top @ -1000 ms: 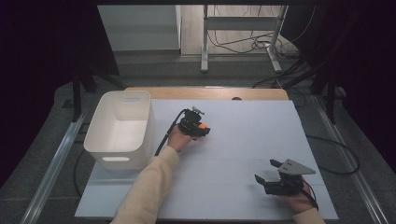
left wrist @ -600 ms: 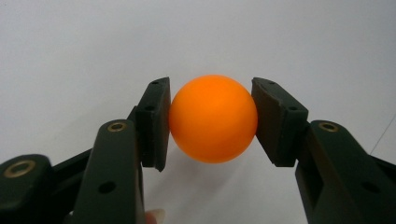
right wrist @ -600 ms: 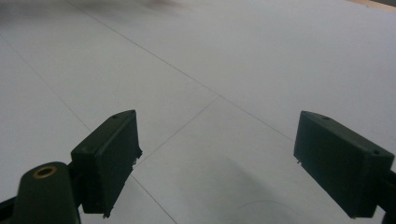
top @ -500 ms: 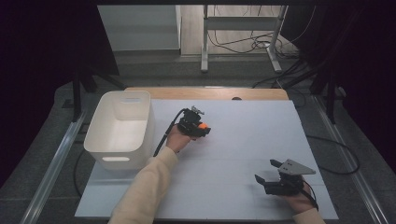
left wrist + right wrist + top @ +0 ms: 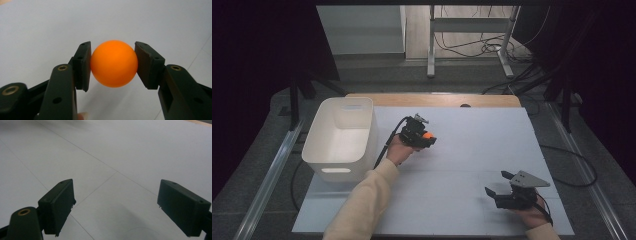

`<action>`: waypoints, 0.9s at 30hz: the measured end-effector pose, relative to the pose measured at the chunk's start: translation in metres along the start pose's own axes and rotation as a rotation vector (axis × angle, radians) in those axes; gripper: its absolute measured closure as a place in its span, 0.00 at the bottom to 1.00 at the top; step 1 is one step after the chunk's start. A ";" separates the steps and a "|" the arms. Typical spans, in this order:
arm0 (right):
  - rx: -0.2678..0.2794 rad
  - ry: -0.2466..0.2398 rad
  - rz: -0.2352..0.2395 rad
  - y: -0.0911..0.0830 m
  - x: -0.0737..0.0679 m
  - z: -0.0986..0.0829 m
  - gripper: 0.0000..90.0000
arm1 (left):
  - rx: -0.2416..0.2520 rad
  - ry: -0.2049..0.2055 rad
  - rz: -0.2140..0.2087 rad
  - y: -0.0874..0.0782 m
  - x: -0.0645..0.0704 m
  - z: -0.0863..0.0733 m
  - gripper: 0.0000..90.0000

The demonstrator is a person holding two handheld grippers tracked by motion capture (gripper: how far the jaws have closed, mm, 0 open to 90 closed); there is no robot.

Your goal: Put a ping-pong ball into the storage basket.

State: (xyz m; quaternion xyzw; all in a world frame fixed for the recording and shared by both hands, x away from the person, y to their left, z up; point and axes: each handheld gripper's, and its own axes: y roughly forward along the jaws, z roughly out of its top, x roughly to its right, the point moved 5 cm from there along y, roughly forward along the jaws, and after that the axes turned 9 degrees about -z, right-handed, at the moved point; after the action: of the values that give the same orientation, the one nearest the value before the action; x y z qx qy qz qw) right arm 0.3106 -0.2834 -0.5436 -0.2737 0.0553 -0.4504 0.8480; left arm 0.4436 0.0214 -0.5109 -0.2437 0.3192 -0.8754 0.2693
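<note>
White rectangular plastic bin (image 5: 339,137): far left, likely drop target. Your left gripper (image 5: 428,136): jaws clamped on smooth orange ball (image 5: 114,63), held above white table sheet (image 5: 472,150) beside bin. Your right gripper (image 5: 497,184): jaws wide apart, holding nothing, parked clear.

A white bin (image 5: 341,137) stands at the frame's left on the pale table (image 5: 482,145), blocking that side; centre and upper right lie open for passage.

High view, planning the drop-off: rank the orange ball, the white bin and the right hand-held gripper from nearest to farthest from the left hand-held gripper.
1. Orange ball, clamped in the left hand-held gripper.
2. White bin, just to its left.
3. Right hand-held gripper, near the table's front right.
</note>
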 end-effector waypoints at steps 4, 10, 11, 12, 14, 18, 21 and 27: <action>0.004 0.001 0.000 -0.001 0.000 0.000 0.16 | 0.015 0.010 -0.009 -0.008 0.004 0.000 0.55; 0.003 -0.002 -0.002 -0.001 0.000 0.000 0.16 | 0.032 0.021 -0.007 -0.017 0.010 -0.001 0.55; 0.003 -0.002 -0.002 -0.001 0.000 0.000 0.16 | 0.032 0.021 -0.007 -0.017 0.010 -0.001 0.55; 0.002 -0.003 -0.002 -0.001 0.000 0.000 0.16 | 0.035 0.030 -0.005 -0.021 0.012 -0.001 0.55; 0.002 -0.003 -0.001 -0.001 0.000 0.000 0.16 | 0.040 0.031 -0.006 -0.022 0.013 -0.001 0.55; 0.002 -0.003 -0.001 -0.001 0.000 0.000 0.16 | 0.049 0.041 -0.008 -0.026 0.017 -0.002 0.55; 0.003 -0.002 0.000 -0.001 -0.001 0.001 0.16 | 0.050 0.048 -0.009 -0.027 0.019 -0.003 0.55; 0.002 -0.004 -0.003 -0.001 -0.001 0.000 0.16 | 0.064 0.055 -0.013 -0.035 0.022 -0.005 0.55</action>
State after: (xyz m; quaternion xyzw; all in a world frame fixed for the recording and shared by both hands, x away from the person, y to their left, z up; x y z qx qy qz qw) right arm 0.3098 -0.2832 -0.5428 -0.2741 0.0527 -0.4511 0.8477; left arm 0.4133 0.0322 -0.4849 -0.2128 0.2965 -0.8933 0.2624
